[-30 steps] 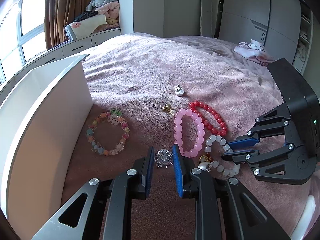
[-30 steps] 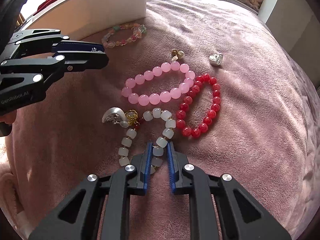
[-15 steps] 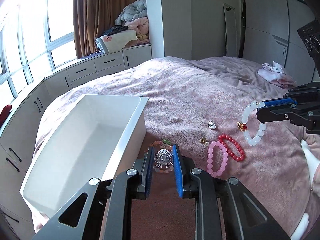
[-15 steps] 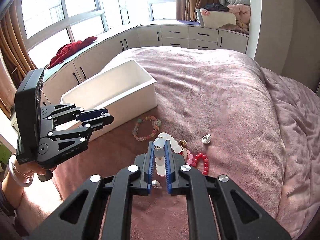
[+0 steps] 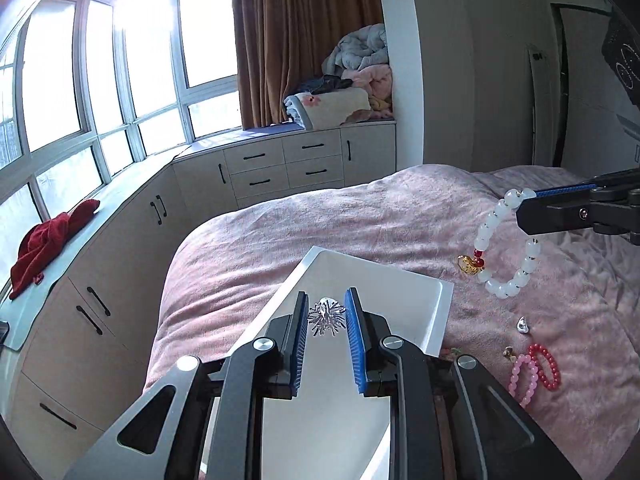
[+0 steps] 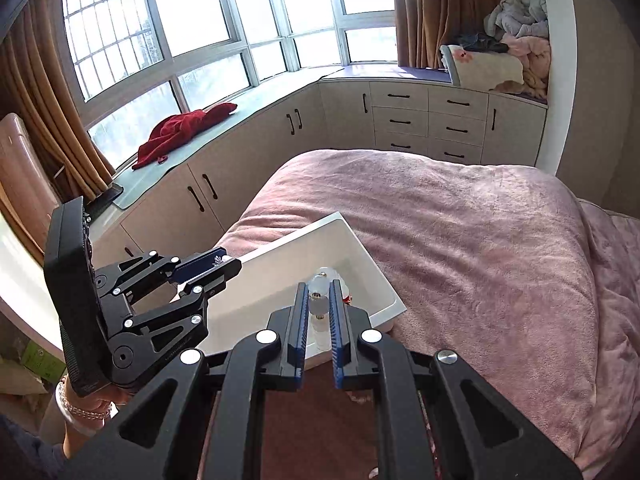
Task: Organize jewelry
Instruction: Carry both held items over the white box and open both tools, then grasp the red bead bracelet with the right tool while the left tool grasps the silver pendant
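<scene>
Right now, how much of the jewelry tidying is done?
Nothing visibly lies in the white box yet. In hand: the left gripper holds a spiky silver brooch over the box, and the right gripper carries the white bead bracelet toward it. Left on the pink blanket: a pink bracelet, a red bracelet, a silver charm and a small gold piece.

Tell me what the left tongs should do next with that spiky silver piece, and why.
Probably open. The left tongs hold the spiky silver brooch directly over the white box, so releasing should drop it inside. The right tongs hold the white bead bracelet nearby.
</scene>
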A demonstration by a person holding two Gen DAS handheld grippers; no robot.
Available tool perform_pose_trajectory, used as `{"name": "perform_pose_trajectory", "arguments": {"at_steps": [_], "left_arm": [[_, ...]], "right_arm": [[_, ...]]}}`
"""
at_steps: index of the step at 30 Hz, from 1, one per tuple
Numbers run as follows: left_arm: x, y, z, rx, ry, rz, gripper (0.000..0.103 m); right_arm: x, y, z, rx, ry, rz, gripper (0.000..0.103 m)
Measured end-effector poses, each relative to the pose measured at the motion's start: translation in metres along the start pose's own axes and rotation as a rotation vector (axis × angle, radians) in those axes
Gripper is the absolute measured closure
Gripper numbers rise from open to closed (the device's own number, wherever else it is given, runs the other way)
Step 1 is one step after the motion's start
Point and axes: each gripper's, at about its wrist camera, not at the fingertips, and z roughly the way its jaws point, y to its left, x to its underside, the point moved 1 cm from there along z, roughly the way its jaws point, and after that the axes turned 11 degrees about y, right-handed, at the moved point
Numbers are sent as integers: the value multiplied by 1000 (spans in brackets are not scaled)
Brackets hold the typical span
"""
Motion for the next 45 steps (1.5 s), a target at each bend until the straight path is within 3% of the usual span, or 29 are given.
{"name": "perform_pose_trajectory", "arguments": {"at_steps": [5, 10, 16, 23, 26, 28, 30, 35, 45], "left_arm": [[16, 17, 32, -7, 67, -21, 79], [35, 36, 66, -26, 160, -50, 79], [49, 46, 91, -30, 219, -35, 78], [52, 45, 99, -9, 238, -18, 51], [52, 43, 99, -8, 236, -11, 46], [52, 43, 98, -13, 236, -13, 43], [51, 43, 95, -19, 229, -17, 36], [45, 38, 79, -46, 195, -34, 17], [34, -7, 44, -37, 109, 11, 12]], "right_arm": [[-19, 6, 38, -40, -1, 13, 92], [-24, 5, 89, -32, 50, 19, 92], [-26, -1, 139, -28, 108, 39, 92], [-28, -7, 168, -18, 145, 51, 92], [-28, -9, 169, -13, 142, 60, 89], [-30, -10, 166, -13, 137, 58, 80], [-31, -10, 159, -8, 122, 55, 62], [-33, -15, 132, 6, 88, 48, 55], [-10, -47, 63, 95, 45, 49, 41]]}}
